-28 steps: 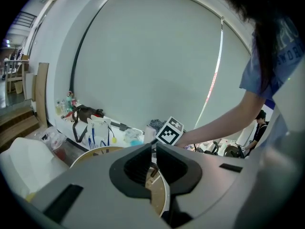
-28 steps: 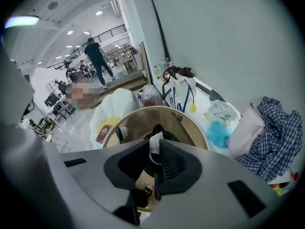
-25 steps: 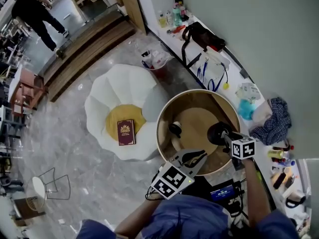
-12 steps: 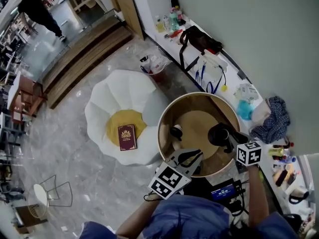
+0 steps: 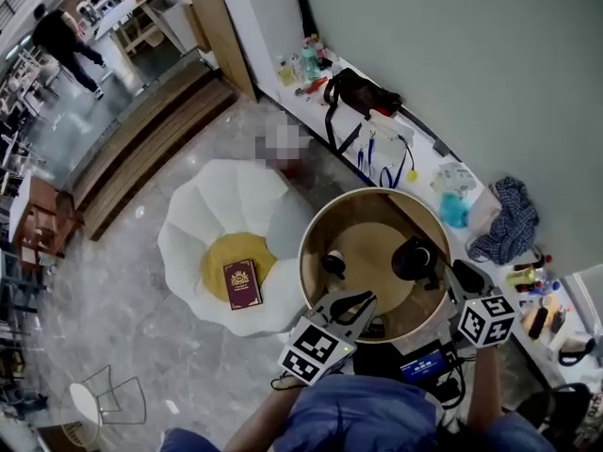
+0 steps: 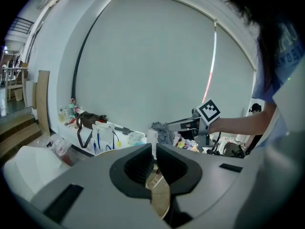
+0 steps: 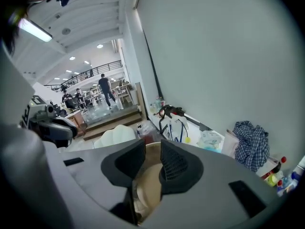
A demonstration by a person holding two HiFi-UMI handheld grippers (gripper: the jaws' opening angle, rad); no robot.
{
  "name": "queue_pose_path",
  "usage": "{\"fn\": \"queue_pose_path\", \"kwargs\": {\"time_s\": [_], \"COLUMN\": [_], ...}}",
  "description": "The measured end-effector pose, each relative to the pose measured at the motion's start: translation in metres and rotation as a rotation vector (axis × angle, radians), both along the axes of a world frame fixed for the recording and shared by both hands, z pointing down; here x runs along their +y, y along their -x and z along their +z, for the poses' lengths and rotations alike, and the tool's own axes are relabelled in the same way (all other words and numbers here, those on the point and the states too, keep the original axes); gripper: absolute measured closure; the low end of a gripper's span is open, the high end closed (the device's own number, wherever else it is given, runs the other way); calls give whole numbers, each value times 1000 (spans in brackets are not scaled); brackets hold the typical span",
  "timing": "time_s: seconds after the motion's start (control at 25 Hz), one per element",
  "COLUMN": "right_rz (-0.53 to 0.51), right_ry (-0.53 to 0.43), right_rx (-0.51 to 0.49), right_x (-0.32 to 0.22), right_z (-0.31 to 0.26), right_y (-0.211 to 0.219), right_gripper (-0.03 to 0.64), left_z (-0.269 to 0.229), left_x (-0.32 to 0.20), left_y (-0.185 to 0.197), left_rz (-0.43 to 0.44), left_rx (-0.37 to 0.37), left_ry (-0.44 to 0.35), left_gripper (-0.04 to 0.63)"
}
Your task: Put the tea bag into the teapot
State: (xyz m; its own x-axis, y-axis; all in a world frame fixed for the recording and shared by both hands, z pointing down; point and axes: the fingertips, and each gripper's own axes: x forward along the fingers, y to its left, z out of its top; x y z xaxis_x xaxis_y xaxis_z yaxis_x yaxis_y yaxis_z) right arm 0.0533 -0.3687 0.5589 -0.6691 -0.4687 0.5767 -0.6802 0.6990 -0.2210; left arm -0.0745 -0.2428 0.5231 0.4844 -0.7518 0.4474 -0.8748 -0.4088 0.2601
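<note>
The black teapot (image 5: 412, 258) stands on the right side of a round wooden table (image 5: 311, 229). My left gripper (image 5: 369, 298) hovers over the table's near rim, its jaws (image 6: 154, 149) drawn together to a thin slit with only the wood showing through. My right gripper (image 5: 454, 273) is off the table's right edge, below and right of the teapot. Its jaws (image 7: 153, 151) stand a little apart with nothing between them. I see no tea bag in any view.
A small dark cup (image 5: 332, 264) sits at the table's left. A white petal-shaped seat (image 5: 203, 215) with a red book (image 5: 239, 283) lies left of the table. A cluttered counter (image 5: 415, 149) along the wall holds bags, bottles and a checked cloth (image 5: 509, 219).
My right gripper has drawn back from the teapot, toward the near right and off the table's edge. The left gripper has stayed over the near rim.
</note>
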Motion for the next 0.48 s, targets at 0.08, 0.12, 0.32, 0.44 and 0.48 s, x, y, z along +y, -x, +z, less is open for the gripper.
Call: {"fn": "queue_pose_path", "kwargs": {"time_s": [0.08, 0.12, 0.32, 0.44, 0.48], "right_rz": [26, 32, 43, 80, 94], "right_ry": [-21, -31, -76, -93, -97], "right_rx": [-18, -27, -83, -118, -127], "right_x": [11, 18, 56, 79, 87], "right_z": [-17, -25, -66, -82, -86], "right_y": [-1, 0, 14, 20, 22], "right_gripper": [508, 508, 508, 514, 517], "left_z": [-3, -4, -19, -28, -30], "left_x": [5, 8, 23, 35, 40], "left_y": [3, 5, 17, 23, 24], "left_rz": [13, 19, 50, 74, 83], "left_rx": [-1, -2, -12, -16, -17], "left_ry": [-8, -13, -46, -65, -71], "left_gripper": [563, 563, 564, 563, 563]}}
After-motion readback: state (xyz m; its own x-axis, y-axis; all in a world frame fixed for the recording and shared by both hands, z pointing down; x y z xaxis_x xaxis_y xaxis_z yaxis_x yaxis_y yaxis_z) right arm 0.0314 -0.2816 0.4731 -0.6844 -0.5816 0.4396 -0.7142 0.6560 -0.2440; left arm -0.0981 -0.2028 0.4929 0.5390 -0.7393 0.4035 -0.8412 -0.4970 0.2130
